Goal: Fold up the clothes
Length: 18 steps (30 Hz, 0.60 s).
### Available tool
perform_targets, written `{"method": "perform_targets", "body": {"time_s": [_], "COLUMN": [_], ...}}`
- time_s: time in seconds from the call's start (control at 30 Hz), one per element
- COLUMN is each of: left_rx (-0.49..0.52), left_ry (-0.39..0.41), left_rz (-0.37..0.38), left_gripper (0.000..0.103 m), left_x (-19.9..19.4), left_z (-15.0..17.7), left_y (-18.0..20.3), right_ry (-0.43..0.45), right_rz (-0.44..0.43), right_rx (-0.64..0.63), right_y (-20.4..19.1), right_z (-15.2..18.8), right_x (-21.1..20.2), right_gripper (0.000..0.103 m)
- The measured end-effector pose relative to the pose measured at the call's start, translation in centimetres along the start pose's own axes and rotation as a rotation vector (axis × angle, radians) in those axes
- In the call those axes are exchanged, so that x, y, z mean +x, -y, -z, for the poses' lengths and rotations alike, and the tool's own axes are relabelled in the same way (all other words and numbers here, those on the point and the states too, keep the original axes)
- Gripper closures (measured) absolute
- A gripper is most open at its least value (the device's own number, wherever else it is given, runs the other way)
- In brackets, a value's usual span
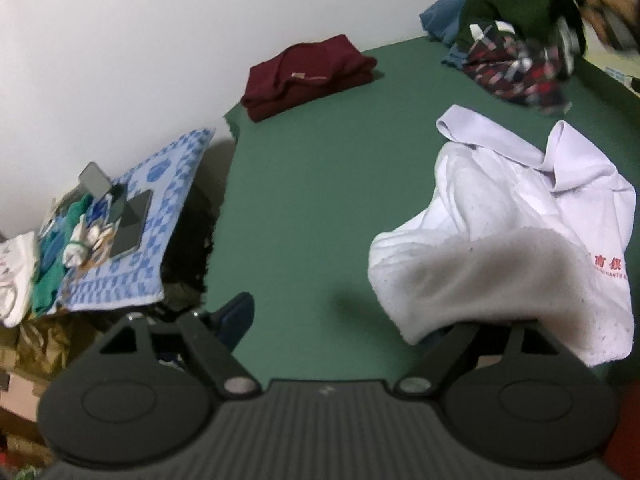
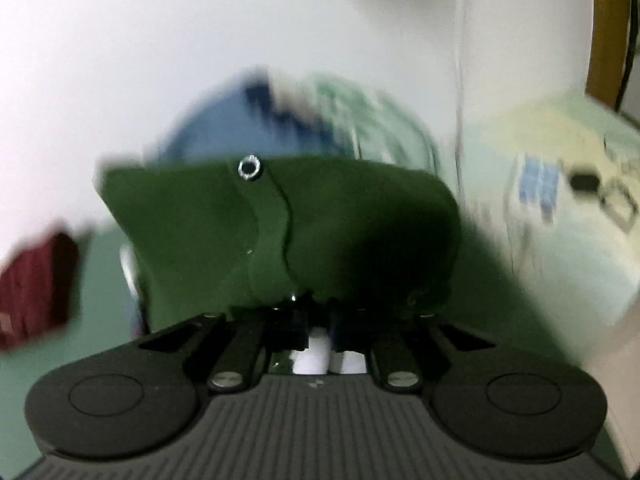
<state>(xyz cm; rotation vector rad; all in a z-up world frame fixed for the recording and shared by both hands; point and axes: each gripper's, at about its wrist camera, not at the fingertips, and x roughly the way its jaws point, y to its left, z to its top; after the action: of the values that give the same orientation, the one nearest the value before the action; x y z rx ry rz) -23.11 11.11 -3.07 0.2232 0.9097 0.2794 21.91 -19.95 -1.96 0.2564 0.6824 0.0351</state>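
My left gripper stands open low over the green table cover. Its left finger is bare. A crumpled white shirt with red print lies draped over its right finger and hides it. A folded maroon garment rests at the back by the wall. A heap with a dark green garment, blue cloth and a plaid piece sits at the far right. My right gripper is shut on the dark green garment, which has a metal eyelet and covers the fingertips.
Left of the table a blue-and-white patterned cloth carries flat dark devices, socks and other clutter. The white wall runs behind. The right wrist view is motion-blurred, with blue cloth and the maroon garment behind the held piece.
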Motion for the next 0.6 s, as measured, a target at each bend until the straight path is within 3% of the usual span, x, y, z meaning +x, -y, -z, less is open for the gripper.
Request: {"method": "perform_targets", "body": {"time_s": [0.07, 0.13, 0.2, 0.27, 0.43, 0.53, 0.6], "left_rx": [-0.004, -0.004, -0.002, 0.025, 0.074, 0.084, 0.093], "left_ry": [-0.015, -0.038, -0.061, -0.085, -0.121, -0.083, -0.049], "left_rz": [0.004, 0.025, 0.047, 0.069, 0.042, 0.085, 0.132], "left_gripper": [0.017, 0.016, 0.009, 0.007, 0.006, 0.006, 0.004], "left_x": [-0.8, -1.4, -2.1, -2.9, -4.6, -3.8, -2.7], "left_z": [0.6, 1.1, 1.7, 2.6, 3.8, 2.5, 1.2], "left_y": [0.5, 0.6, 0.7, 0.5, -1.2, -1.1, -0.6], "right_ry": [0.156, 0.184, 0.047, -0.067, 0.026, -0.021, -0.137], "right_rz": [-0.045, -0.073, -0.069, -0.002, -0.016, -0.197, -0.406], "right_rx": [-0.042, -0.097, -0.168, -0.267, -0.319, -0.338, -0.379], "right_y": [-1.1, -2.2, -3.2, -3.9, -1.5, 0.4, 0.9], "right_z": [-2.8, -4.6, -4.9, -3.6, 1.1, 5.6, 9.4], "right_x": [-1.1, -0.8, 1.3, 2.5, -3.6, -9.2, -12.3], "right_gripper": [0.093, 0.082, 0.039, 0.037, 0.041, 0.037, 0.032]}}
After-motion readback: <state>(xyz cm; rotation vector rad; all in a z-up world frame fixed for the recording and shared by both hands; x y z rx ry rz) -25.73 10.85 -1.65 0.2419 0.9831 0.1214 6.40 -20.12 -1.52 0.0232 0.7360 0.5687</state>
